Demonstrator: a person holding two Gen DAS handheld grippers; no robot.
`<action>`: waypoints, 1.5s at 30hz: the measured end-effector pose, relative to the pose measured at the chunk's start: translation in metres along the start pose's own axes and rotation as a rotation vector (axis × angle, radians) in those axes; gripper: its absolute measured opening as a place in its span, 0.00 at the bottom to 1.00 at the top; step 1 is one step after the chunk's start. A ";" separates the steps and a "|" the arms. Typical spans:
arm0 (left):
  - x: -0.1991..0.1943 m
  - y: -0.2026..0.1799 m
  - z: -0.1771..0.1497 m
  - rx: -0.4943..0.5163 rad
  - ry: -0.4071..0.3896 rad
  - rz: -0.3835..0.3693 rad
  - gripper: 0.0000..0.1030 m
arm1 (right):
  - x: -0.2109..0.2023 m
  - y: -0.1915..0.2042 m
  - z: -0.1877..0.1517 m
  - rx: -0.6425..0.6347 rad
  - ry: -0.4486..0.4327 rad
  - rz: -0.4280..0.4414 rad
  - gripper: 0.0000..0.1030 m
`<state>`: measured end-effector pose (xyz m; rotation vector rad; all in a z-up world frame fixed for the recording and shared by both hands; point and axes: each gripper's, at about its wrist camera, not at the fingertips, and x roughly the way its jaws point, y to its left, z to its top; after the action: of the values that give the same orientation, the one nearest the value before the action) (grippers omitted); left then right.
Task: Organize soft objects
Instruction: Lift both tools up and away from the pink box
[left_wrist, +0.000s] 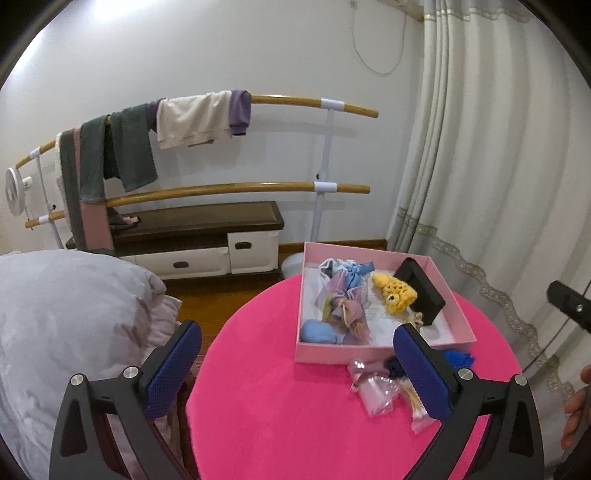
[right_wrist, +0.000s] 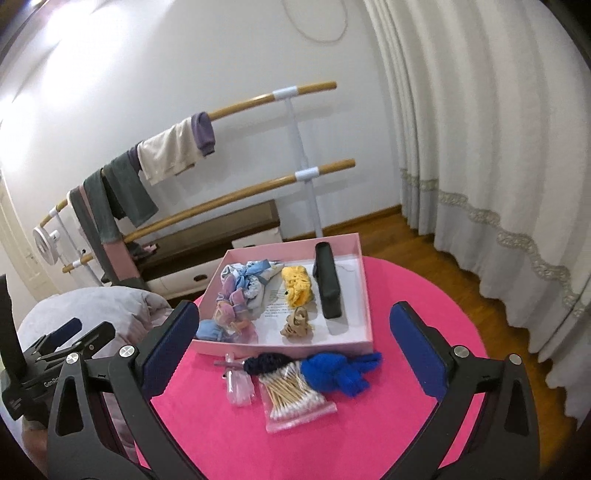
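Right claw (right_wrist: 295, 350) is spread wide with nothing in it, poised above the near part of the pink bench (right_wrist: 424, 295), and framed right between its blue pads is the blue knitted piece (right_wrist: 334, 373). That looks like the next pick. It lies on the bench just outside the front wall of the pink box (right_wrist: 284, 349), touching a bag of cotton swabs (right_wrist: 291, 397) on its left, with a dark navy knitted piece (right_wrist: 264, 363) tucked behind the swabs and a small clear bottle (right_wrist: 238, 384) further left.

Left claw (left_wrist: 297, 365) is wide open too and carrying nothing, hanging off the bench's left edge over the grey bedding (left_wrist: 74, 314).

Already in the box are a yellow crochet toy (right_wrist: 297, 286), a pale blue pouch (right_wrist: 210, 330), a bundle of pastel fabric bows (right_wrist: 240, 291), a beige claw clip (right_wrist: 297, 323) and a black case (right_wrist: 327, 284).

To do this well, I'd come down on the blue yarn's fat body, away from the swab bag, so the pads don't snag the plastic. Close gently, since yarn squashes and trailing strands may catch. Lift clear of the box wall and drop into the open white floor near the front right corner.
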<state>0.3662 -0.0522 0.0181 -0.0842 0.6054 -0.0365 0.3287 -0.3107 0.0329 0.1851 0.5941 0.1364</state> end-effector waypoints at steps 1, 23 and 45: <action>-0.007 0.000 -0.005 0.002 -0.005 0.004 1.00 | -0.006 0.000 -0.003 0.001 -0.008 -0.007 1.00; -0.092 -0.008 -0.070 0.006 0.029 -0.029 1.00 | -0.053 0.008 -0.073 -0.040 0.001 -0.127 1.00; -0.087 -0.019 -0.069 0.016 0.049 -0.036 1.00 | -0.052 0.009 -0.079 -0.046 0.020 -0.119 1.00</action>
<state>0.2554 -0.0707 0.0130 -0.0790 0.6527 -0.0785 0.2408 -0.3006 -0.0014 0.1034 0.6201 0.0364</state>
